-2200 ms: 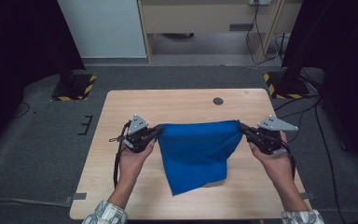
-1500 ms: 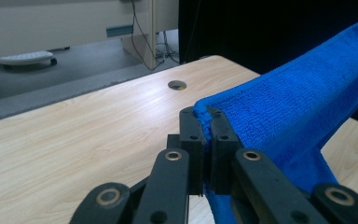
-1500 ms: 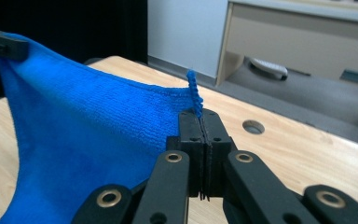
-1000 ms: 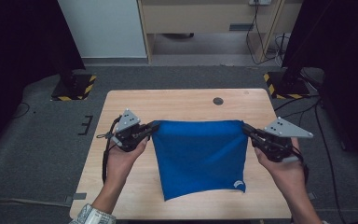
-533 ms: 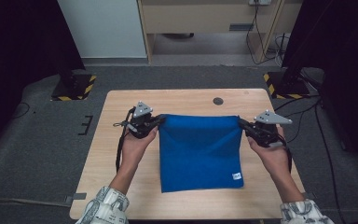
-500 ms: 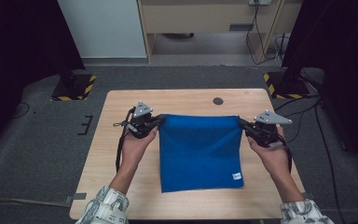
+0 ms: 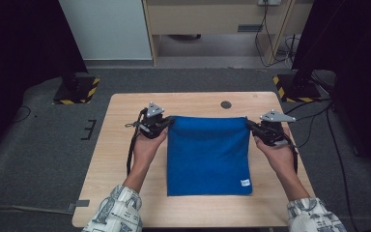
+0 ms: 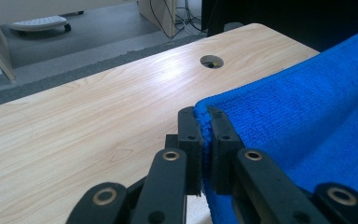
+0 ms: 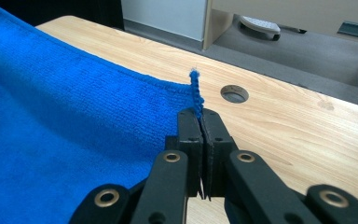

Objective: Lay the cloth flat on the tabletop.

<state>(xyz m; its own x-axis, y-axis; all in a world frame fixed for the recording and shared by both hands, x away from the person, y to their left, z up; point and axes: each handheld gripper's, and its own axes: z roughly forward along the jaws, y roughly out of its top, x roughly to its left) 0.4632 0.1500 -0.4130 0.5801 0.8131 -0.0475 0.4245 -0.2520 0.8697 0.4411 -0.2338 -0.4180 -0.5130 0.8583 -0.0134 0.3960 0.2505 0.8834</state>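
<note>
A blue cloth (image 7: 207,154) lies spread flat on the wooden table (image 7: 121,145), with a small white tag near its front right corner. My left gripper (image 7: 170,122) is shut on the cloth's far left corner. In the left gripper view the jaws (image 8: 204,126) pinch the blue hem (image 8: 307,107) just above the tabletop. My right gripper (image 7: 249,125) is shut on the far right corner. Its own view shows the right gripper (image 9: 199,122) with a tuft of the cloth (image 9: 74,107) sticking up between the closed jaws.
A round cable hole (image 7: 226,104) sits in the table just beyond the cloth's far edge. Stands with yellow-black striped bases (image 7: 77,92) flank the table on the grey floor. A wooden cabinet (image 7: 212,19) stands at the back.
Both grippers have moved away from the person and lowered, and the cloth that hung crumpled between them now lies flat and square on the table.
</note>
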